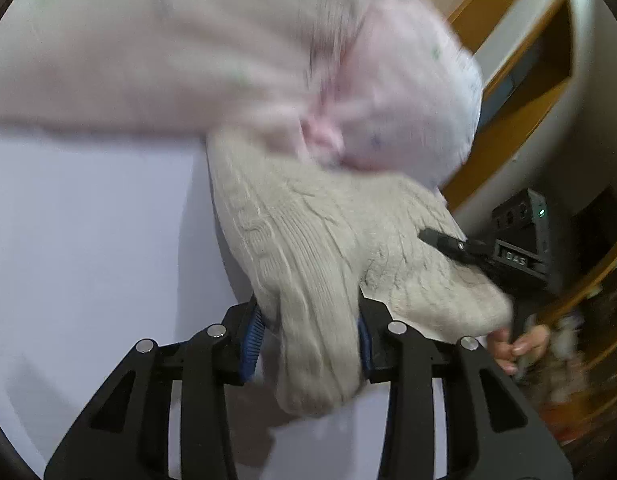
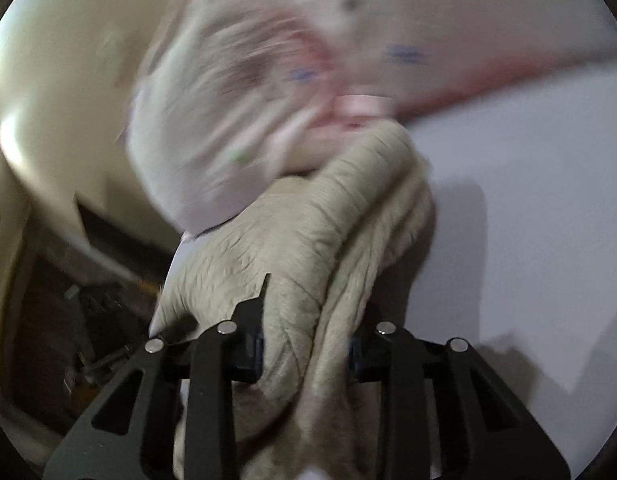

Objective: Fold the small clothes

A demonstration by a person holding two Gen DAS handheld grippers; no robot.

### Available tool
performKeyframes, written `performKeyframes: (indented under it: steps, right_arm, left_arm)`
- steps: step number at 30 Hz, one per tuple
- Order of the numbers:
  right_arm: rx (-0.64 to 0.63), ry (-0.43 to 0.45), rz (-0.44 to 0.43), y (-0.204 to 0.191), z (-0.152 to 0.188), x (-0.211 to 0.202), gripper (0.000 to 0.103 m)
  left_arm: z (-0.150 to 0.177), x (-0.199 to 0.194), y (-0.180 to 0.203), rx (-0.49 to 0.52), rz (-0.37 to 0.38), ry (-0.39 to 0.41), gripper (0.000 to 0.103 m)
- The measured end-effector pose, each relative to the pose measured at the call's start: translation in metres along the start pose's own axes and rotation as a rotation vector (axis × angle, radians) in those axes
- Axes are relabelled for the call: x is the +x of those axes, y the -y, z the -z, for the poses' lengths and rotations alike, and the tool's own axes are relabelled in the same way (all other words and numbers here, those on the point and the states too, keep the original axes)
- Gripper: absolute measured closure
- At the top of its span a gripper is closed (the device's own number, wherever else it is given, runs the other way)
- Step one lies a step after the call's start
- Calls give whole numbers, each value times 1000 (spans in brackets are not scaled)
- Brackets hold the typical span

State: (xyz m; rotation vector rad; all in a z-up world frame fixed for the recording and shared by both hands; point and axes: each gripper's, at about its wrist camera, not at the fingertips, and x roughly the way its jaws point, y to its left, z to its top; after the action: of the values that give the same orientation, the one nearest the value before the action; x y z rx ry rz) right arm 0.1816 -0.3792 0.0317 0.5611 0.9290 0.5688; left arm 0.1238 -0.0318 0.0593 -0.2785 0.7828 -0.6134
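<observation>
A beige cable-knit garment (image 1: 308, 240) hangs bunched between both grippers above a white table (image 1: 88, 240). My left gripper (image 1: 310, 340) is shut on one end of it. My right gripper (image 2: 306, 354) is shut on the other end (image 2: 308, 248), and also shows in the left wrist view (image 1: 460, 246) at the right. A pale pink printed garment (image 1: 228, 60) lies blurred behind the knit, also seen in the right wrist view (image 2: 248, 120).
The white table (image 2: 528, 200) fills the right of the right wrist view. Wooden shelving (image 1: 520, 92) stands beyond the table edge at the right. A hand (image 1: 516, 344) holds the right gripper's handle. Dark floor clutter (image 2: 88, 320) lies left.
</observation>
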Motion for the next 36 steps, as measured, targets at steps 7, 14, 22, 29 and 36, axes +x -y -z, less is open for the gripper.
performKeyframes:
  steps: [7, 14, 22, 29, 36]
  right_arm:
    - [-50, -8, 204, -21, 2, 42, 43]
    - [-143, -11, 255, -46, 7, 51, 85]
    - [-59, 31, 325, -21, 0, 46, 83]
    - [-192, 163, 356, -63, 43, -20, 2]
    - [-257, 86, 510, -86, 111, -24, 2]
  left_arm:
    - [15, -37, -28, 71, -263, 20, 44]
    - [9, -29, 5, 174, -217, 92, 28]
    - [31, -12, 12, 191, -200, -36, 29]
    - [48, -43, 2, 154, -282, -6, 16]
    - [69, -30, 0, 161, -423, -104, 5]
